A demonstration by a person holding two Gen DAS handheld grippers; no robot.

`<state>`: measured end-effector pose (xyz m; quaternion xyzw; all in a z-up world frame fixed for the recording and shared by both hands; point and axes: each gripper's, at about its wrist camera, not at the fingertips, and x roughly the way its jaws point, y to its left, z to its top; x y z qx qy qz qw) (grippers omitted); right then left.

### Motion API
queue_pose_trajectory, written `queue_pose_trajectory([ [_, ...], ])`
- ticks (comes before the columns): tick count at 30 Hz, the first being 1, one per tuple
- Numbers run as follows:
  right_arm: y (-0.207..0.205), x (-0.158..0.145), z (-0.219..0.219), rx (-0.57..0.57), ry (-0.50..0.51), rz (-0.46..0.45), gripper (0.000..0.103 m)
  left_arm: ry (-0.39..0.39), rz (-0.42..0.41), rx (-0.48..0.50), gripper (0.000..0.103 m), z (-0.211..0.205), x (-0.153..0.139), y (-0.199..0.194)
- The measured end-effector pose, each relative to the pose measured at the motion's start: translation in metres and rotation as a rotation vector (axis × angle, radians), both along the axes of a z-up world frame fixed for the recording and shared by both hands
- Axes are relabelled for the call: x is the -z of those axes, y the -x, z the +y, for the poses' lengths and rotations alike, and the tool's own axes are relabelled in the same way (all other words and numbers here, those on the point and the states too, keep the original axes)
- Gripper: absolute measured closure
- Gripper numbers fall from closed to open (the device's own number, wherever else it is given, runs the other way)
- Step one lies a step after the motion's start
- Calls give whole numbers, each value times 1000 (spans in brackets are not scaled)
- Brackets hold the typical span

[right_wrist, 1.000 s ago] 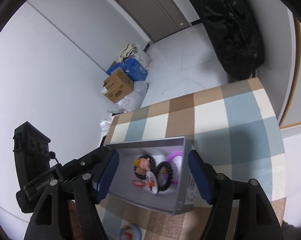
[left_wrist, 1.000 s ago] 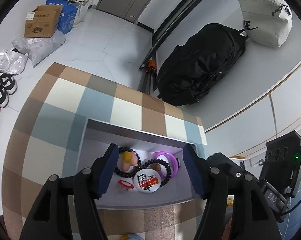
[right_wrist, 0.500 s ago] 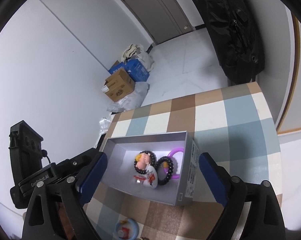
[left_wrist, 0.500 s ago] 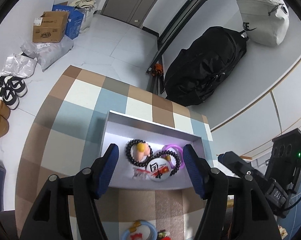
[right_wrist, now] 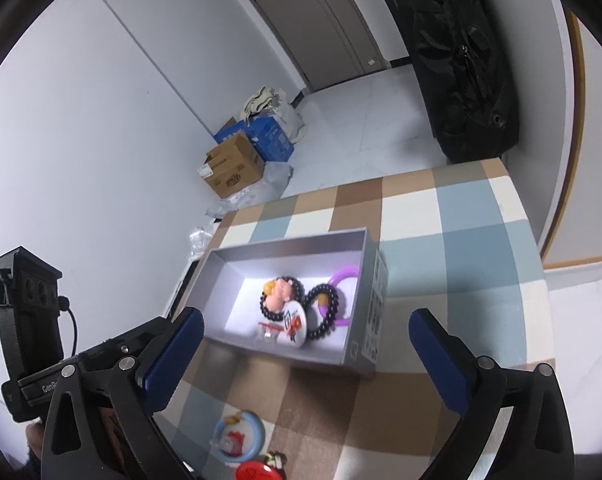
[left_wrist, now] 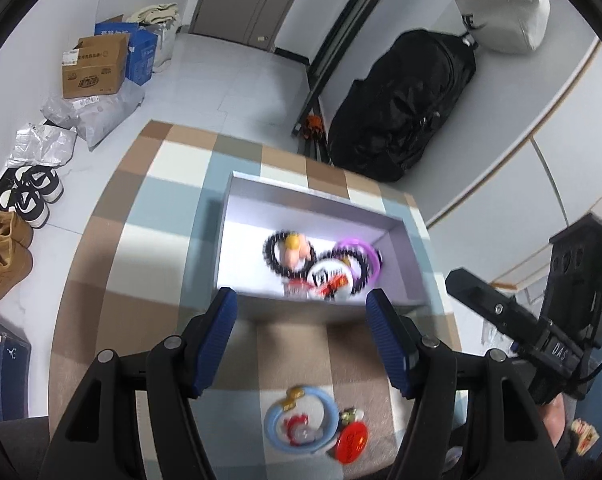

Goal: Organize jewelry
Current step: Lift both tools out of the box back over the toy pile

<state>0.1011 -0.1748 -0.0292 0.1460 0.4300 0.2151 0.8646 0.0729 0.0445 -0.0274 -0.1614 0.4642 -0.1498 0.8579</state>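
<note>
A grey open box (left_wrist: 237, 216) (right_wrist: 357, 276) sits on the checked tablecloth. Inside lie black bead bracelets (left_wrist: 272, 254) (right_wrist: 327, 308), a small figurine (left_wrist: 295, 252) (right_wrist: 279, 292), a purple ring (left_wrist: 367, 254) (right_wrist: 345, 274) and a round white badge (left_wrist: 331, 278) (right_wrist: 295, 324). On the cloth in front of the box lie a light blue ring (left_wrist: 301, 422) (right_wrist: 237, 436) and a red badge (left_wrist: 353, 442) (right_wrist: 257, 472). My left gripper (left_wrist: 303, 340) is open and empty, above the cloth just short of the box. My right gripper (right_wrist: 307, 360) is open and empty, over the box's near edge.
The table (left_wrist: 121, 280) ends at the left and far sides. On the floor are cardboard boxes (left_wrist: 93, 68), shoes (left_wrist: 25, 196) and a black bag (left_wrist: 405, 96). The right gripper's body (left_wrist: 521, 320) shows at the left view's right side.
Both grippers have pulled back and up from the box; the right one has opened wider. The blue ring and red badge on the cloth have come into view.
</note>
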Motion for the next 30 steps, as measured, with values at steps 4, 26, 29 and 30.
queue_pose_trajectory([
  [4,9,1,0,-7,23,-2,0,-27,14,25,26,-4,5,11],
  [26,33,1,-18,13,39,-1,0,-309,162,186,26,-34,43,60],
  [29,35,0,-18,11,40,-6,0,-338,175,201,26,-37,48,62],
  [30,35,0,-19,11,39,-8,0,-346,175,205,26,-38,49,62],
])
